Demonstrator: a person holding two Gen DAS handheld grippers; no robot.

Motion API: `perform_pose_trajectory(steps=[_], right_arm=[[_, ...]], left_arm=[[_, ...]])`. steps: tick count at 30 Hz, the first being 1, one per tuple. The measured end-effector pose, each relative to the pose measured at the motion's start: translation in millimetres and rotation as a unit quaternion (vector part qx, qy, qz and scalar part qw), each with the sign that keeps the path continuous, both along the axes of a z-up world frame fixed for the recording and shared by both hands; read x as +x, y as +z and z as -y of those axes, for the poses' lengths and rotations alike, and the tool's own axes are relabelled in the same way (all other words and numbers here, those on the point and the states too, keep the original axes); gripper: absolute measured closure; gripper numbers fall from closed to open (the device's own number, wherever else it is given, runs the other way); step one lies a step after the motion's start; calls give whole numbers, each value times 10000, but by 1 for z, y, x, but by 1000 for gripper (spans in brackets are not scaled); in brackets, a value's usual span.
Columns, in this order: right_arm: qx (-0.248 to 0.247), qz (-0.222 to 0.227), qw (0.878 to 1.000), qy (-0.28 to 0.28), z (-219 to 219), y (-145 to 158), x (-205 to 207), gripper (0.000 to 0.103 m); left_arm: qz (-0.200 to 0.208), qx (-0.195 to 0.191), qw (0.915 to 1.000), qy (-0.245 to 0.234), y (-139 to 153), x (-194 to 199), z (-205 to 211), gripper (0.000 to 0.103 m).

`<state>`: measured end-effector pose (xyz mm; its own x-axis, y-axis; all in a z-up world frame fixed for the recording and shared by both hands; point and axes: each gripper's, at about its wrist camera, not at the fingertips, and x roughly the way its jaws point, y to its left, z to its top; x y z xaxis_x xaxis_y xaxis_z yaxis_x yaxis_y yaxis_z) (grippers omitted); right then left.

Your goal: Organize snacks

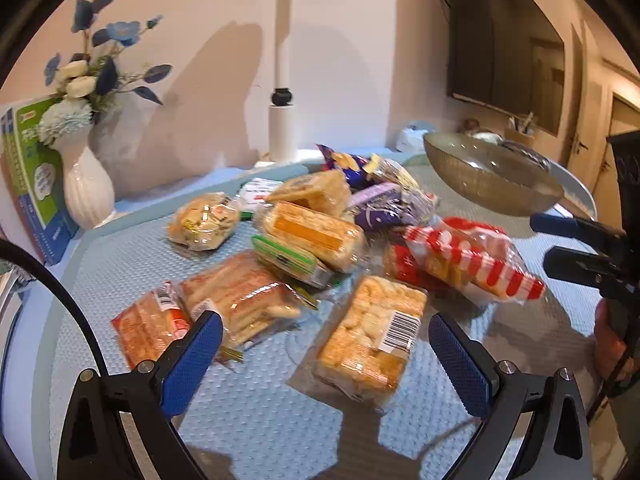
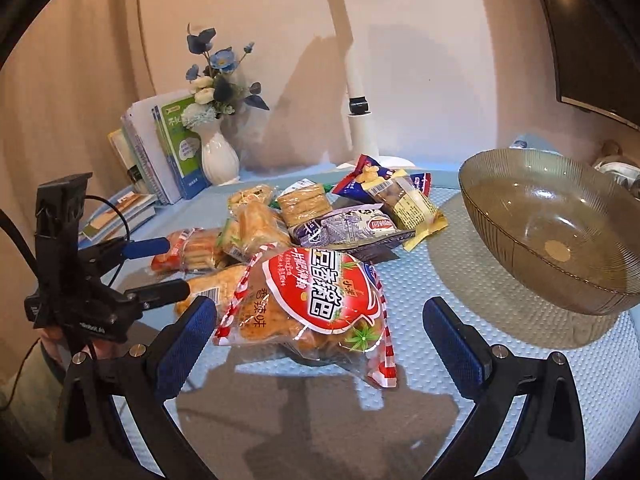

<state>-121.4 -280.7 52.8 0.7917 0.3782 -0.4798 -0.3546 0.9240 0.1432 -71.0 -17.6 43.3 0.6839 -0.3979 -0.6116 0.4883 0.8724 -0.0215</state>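
Right gripper (image 2: 320, 332) spread wide, the red-striped snack bag (image 2: 304, 312) lying on the desk (image 2: 460, 272) just ahead between its fingers, unpinched; glass bowl (image 2: 552, 236) near on the right, bare mat between. Left gripper (image 1: 326, 344) also spread, a clear cracker pack (image 1: 372, 336) just ahead, nothing held
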Motion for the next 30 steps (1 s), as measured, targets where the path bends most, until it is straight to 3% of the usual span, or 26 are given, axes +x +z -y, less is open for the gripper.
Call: perform_pose_trajectory(steps=[5,30], right_arm=[[-28,-21,10000,-72,2,-1,4,0],[-26,-172,9998,76,2,-2,8,0]], left_arm=[[-322,8,9994,-149,-5,7,8,0],[-309,6,9995,-39,-1,8,31,0]])
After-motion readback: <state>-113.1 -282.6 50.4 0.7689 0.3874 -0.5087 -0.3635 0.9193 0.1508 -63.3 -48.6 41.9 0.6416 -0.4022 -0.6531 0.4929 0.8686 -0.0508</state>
